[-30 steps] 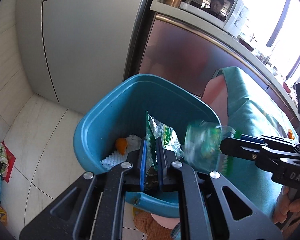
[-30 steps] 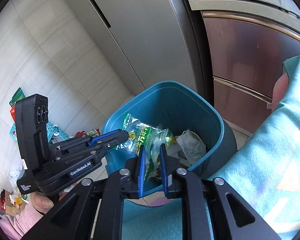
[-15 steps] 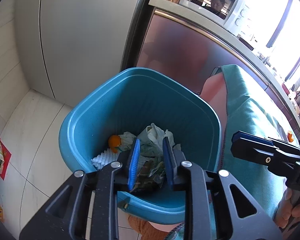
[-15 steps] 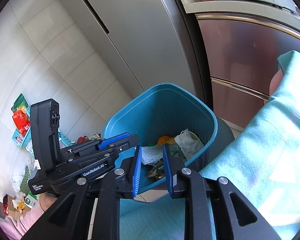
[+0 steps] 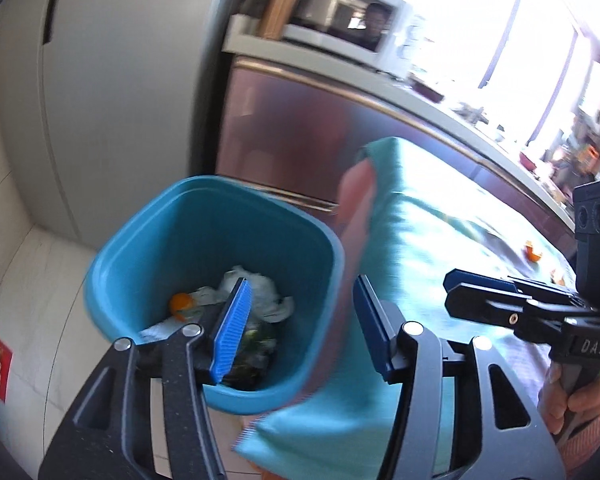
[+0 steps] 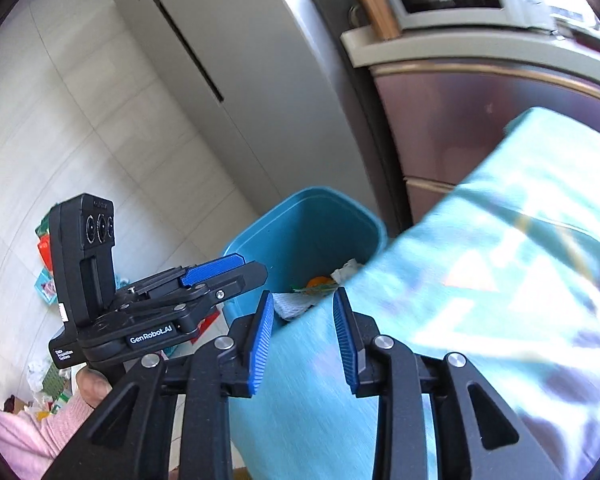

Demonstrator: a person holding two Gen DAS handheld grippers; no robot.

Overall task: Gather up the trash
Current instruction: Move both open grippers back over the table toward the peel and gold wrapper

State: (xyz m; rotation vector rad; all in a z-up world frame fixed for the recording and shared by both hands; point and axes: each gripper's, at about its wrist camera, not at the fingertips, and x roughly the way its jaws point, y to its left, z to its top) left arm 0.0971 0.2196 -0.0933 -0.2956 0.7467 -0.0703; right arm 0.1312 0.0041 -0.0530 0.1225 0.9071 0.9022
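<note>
Teal bin (image 5: 148, 240), trash (image 5: 256, 300) inside, below left tool (image 5: 300, 324)

Teal bin (image 5: 148, 232); turquoise cloth (image 6: 480, 280); blue-padded black tongs (image 5: 300, 320).

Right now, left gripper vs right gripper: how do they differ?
The left gripper stands wider than the right gripper. Beyond the left gripper's fingers lies the blue bin with the dropped trash; the right gripper's fingers frame mostly the teal tablecloth. Shared: both have just been opening, nothing between their blue pads.
</note>
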